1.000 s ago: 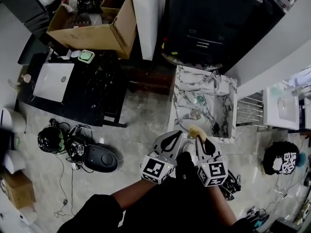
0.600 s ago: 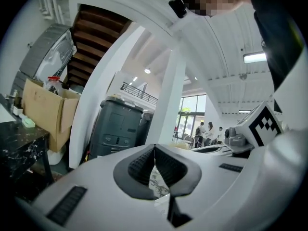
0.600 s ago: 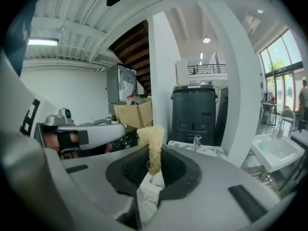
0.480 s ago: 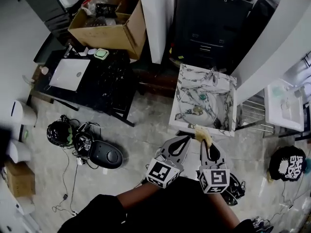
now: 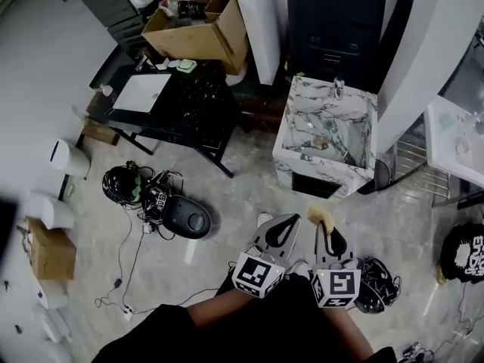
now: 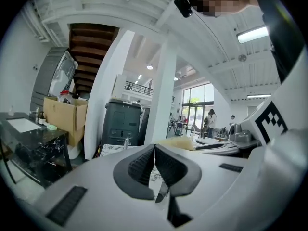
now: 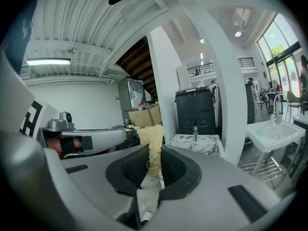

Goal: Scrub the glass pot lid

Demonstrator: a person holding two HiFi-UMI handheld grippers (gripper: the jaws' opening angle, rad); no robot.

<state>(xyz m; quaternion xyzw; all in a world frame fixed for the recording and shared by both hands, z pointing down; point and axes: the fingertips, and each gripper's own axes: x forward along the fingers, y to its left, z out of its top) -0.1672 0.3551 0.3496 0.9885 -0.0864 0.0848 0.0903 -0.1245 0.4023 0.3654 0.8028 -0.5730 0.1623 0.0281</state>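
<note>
The marble sink (image 5: pixel 306 161) stands ahead of me in the head view, well beyond both grippers. The glass pot lid (image 5: pixel 333 139) lies in its basin as a faint round shape with little detail. My right gripper (image 5: pixel 324 227) is shut on a yellow fibrous scrubber (image 5: pixel 320 216), which sticks up from between the jaws (image 7: pixel 151 137). My left gripper (image 5: pixel 293 220) is beside it, its jaws pressed together with nothing between them (image 6: pixel 154 150). Both grippers hang over the floor, away from the sink. The sink tap (image 7: pixel 195 131) shows far off in the right gripper view.
A black table (image 5: pixel 178 119) with a white basin (image 5: pixel 141 92) stands at left, behind it a cardboard box (image 5: pixel 201 23). A white pillar (image 5: pixel 259 21) and a dark cabinet (image 5: pixel 340 21) are behind the sink. A helmet (image 5: pixel 123 184), cables and bags (image 5: pixel 376 282) lie on the floor.
The sink and lid have drawn away from the grippers, as the view backs off from the sink. Both grippers stay shut, the right still holding the scrubber.
</note>
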